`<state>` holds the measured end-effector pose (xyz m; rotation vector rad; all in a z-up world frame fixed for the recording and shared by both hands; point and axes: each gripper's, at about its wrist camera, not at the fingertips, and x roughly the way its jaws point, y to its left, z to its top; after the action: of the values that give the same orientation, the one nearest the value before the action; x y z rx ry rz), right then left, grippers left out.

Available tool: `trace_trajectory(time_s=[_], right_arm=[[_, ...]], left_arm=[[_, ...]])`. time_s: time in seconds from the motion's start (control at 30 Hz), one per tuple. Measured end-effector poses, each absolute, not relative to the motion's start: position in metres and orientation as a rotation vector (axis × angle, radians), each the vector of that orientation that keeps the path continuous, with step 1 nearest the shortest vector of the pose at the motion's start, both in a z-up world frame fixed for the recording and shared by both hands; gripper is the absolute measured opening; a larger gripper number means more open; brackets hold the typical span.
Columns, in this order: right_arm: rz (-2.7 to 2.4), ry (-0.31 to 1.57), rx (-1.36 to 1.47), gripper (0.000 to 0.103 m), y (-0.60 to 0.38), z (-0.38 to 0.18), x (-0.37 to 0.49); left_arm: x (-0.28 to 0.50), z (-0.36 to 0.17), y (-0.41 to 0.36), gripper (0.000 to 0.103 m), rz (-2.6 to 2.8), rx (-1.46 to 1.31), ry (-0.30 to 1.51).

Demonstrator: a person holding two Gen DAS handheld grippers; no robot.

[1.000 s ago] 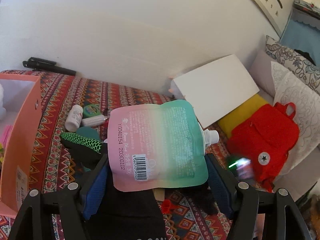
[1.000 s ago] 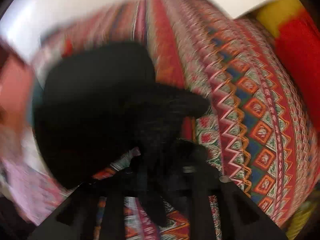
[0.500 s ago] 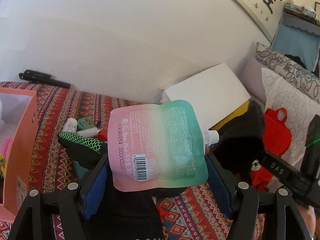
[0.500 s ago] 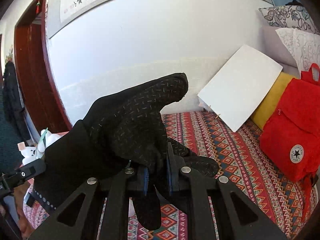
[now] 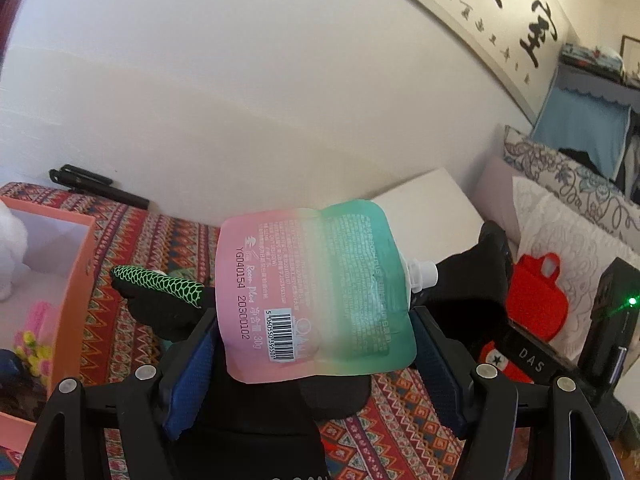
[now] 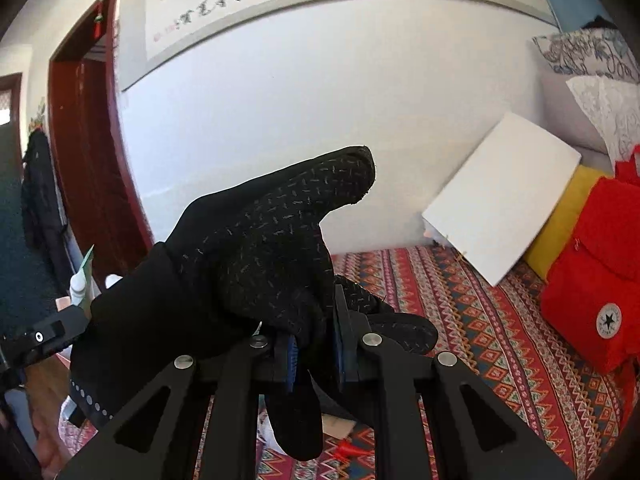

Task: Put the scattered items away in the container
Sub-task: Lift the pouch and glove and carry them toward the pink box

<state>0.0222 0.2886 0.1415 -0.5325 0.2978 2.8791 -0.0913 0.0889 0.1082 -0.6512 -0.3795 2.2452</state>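
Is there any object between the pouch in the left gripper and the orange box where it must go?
Only partly: the black glove with a green mesh finger lies on the bedcover between the pouch and the orange box. The box's open top looks unobstructed from above.

The pouch (image 5: 316, 296) looks like smooth, faintly glossy plastic film, the black glove (image 6: 256, 264) is matt knit cloth flecked with grip specks, and the bedspread (image 6: 500, 332) is patterned woven fabric.
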Motion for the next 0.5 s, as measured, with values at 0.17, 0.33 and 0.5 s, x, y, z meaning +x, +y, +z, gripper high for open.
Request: trace_trajectory(time_s=[0.17,0.33,0.5], right_arm=[[2.931,0.265,-0.522,0.014,0.254,0.147,0.009],[3.017,0.269,-0.530,0.014,0.216,0.153,-0.022],[3.121,0.185,-0.529,0.014,0.154,0.157,-0.057]], left_arm=[[-0.094,0.112,0.064,0.076,2.280,-0.626,-0.411],[-0.102,0.117,0.021,0.076,2.341,-0.582,-0.462],[-0.117,0.116,-0.027,0.076,2.430,-0.554,-0.514]])
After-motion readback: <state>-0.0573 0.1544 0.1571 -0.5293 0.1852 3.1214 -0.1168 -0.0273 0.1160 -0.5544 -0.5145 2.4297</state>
